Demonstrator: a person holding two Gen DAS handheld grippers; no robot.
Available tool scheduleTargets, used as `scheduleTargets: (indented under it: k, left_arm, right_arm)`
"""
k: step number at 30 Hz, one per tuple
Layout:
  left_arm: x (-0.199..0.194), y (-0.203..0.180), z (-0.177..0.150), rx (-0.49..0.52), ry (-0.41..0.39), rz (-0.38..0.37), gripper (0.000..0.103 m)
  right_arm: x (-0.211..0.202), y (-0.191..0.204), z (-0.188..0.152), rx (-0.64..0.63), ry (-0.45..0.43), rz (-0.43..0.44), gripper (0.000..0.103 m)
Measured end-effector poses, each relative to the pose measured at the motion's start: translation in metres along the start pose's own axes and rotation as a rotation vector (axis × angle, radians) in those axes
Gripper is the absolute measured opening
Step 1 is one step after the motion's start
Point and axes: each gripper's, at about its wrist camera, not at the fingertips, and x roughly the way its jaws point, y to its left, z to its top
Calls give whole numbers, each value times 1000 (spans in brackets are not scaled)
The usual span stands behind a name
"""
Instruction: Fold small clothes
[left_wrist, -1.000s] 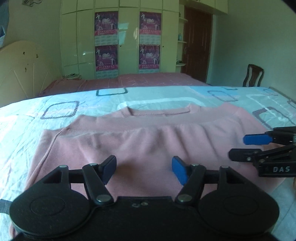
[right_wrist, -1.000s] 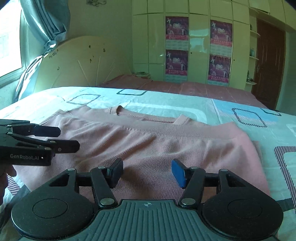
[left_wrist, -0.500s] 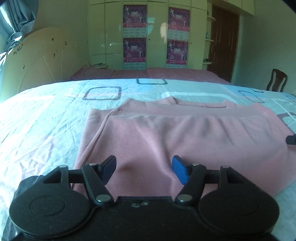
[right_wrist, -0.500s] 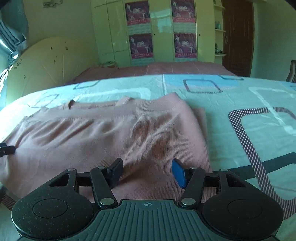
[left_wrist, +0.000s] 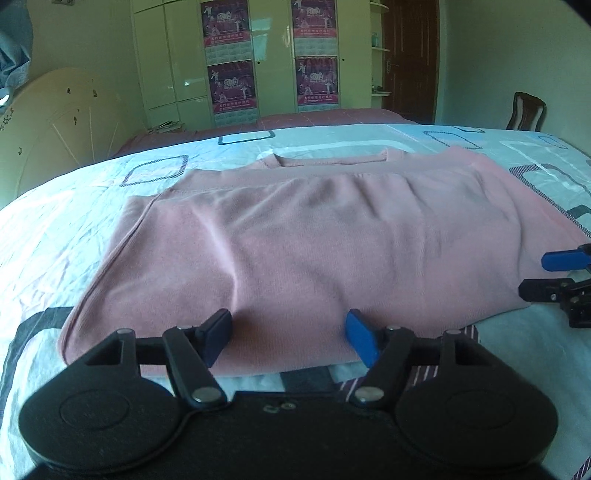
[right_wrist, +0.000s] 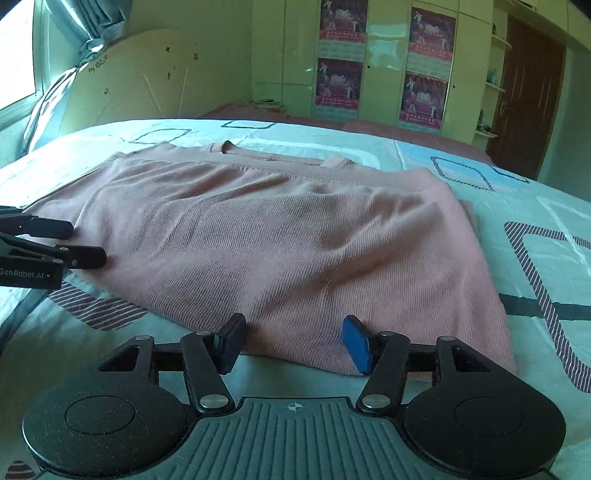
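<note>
a pink top (left_wrist: 314, 243) lies folded on the bed sheet (left_wrist: 55, 236), its lower part doubled up over the upper part so that the neckline (left_wrist: 328, 160) peeks out along the far edge. the fabric is fairly flat, with soft creases running across the middle. the sheet is pale blue and white with dark striped square outlines

the left gripper (left_wrist: 290, 338) sits low at the near edge of the top, jaws spread wide with nothing between them; its two blue pads frame the near hem, just above or at the cloth, and whether they touch it cannot be told. the right gripper (right_wrist: 293, 341) is likewise at the near edge of the garment towards its right side, jaws parted wide and empty, the hem lying between the pads. in the left wrist view the right gripper's fingers (left_wrist: 561, 260) show at the right border beside the top's side edge, apart from each other. in the right wrist view the left gripper's fingers (right_wrist: 51, 229) show at the left border, tips close against the top's left edge

behind the bed stand a cream headboard (right_wrist: 140, 77), pale green wardrobe doors (left_wrist: 273, 55) with posters (left_wrist: 231, 88), a dark wooden door (left_wrist: 410, 59) and a chair (left_wrist: 526, 112)
</note>
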Motion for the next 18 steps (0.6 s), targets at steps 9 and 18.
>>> scheduleTargets:
  k: [9, 18]
  left_arm:
    - [-17, 56, -8, -125, 14, 106, 66]
    - [-19, 59, -16, -152, 7, 118, 68]
  right_arm:
    - [-16, -62, -1, 161, 31, -122, 28]
    - [-19, -68, -9, 170, 11, -115, 28]
